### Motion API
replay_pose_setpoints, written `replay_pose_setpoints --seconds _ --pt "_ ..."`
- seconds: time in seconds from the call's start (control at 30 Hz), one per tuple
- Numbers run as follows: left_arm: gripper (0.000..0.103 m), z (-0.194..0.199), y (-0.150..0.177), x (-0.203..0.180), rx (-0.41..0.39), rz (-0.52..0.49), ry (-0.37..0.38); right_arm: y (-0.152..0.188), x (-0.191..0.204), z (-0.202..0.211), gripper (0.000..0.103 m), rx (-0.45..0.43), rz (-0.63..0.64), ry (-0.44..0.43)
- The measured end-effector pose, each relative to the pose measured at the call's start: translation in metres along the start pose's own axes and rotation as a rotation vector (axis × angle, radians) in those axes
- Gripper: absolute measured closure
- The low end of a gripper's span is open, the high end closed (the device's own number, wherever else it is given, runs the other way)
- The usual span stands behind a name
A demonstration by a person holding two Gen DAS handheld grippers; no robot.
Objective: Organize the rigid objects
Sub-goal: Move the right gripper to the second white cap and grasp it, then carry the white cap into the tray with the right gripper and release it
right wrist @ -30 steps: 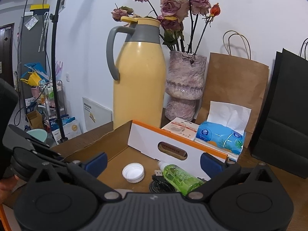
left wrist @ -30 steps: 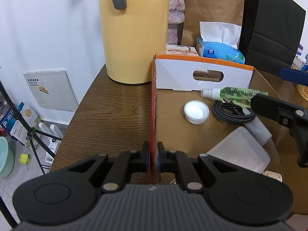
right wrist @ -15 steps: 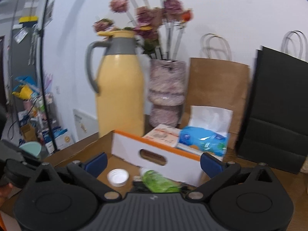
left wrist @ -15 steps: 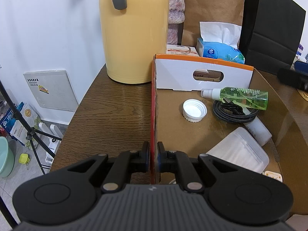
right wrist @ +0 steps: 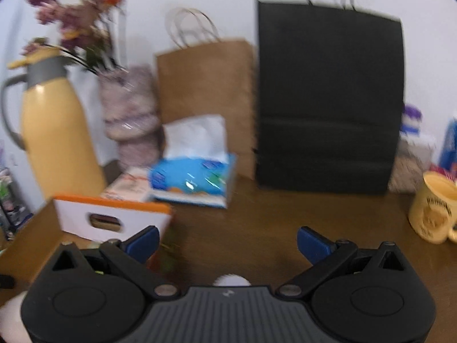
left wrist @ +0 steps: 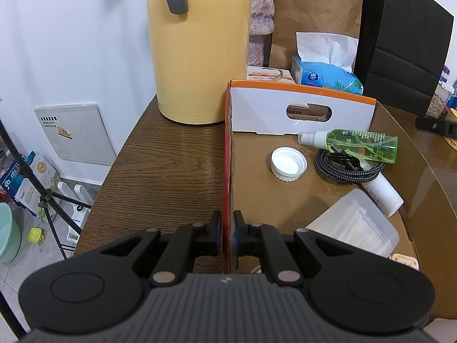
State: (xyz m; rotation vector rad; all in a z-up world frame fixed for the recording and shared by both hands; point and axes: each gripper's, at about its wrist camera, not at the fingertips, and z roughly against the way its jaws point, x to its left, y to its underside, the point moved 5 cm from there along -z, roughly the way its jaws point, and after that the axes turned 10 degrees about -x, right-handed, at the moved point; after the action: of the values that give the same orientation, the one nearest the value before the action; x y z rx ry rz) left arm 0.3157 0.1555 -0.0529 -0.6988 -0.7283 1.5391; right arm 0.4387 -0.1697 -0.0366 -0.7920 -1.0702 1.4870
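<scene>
Our left gripper [left wrist: 227, 233] has its jaws clamped on the near end of the cardboard box's [left wrist: 227, 154] left wall, one finger outside, one inside, steadying it on the bench [left wrist: 171, 157]. Our right gripper [right wrist: 228, 238] hangs with jaws spread wide and nothing between them, out past the box's right side over bare bench; that view is blurred.

Already lying in the box: white cap [left wrist: 289, 164], coiled cable [left wrist: 347, 165], green spray bottle [left wrist: 354, 142] on its side with long axis left-right and nozzle to the left, a white tube [left wrist: 382, 193], a clear lidded container [left wrist: 357, 225].

Loose candidates sit behind and right of the box: tissue pack [right wrist: 194, 177] just behind the box's back wall, yellow mug [right wrist: 434, 207] far right on the bench. Our guess is the mug comes next: it lies ahead and right of the open jaws, upright, handle side unclear. The right hand is nearer, and free. A small white thing [right wrist: 231, 280] peeks under the right gripper; we can't tell what it is.
</scene>
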Motion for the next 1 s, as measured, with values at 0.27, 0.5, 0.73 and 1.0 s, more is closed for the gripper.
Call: replay_pose_setpoints --seconds 0.27,0.5,0.73,1.0 --pt "0.094 0.0 0.0 0.0 0.0 0.0 0.0 0.037 -0.024 -0.036 0.002 0.143 -0.026 0.076" --pt "0.094 0.0 0.0 0.0 0.0 0.0 0.0 0.049 -0.018 -0.043 0.013 0.193 -0.009 0.046" --pt "0.094 0.0 0.0 0.0 0.0 0.0 0.0 0.047 -0.013 -0.038 0.065 0.183 -0.025 -0.013" --pt "0.094 0.0 0.0 0.0 0.0 0.0 0.0 0.039 -0.014 -0.033 0.065 0.152 -0.027 -0.014"
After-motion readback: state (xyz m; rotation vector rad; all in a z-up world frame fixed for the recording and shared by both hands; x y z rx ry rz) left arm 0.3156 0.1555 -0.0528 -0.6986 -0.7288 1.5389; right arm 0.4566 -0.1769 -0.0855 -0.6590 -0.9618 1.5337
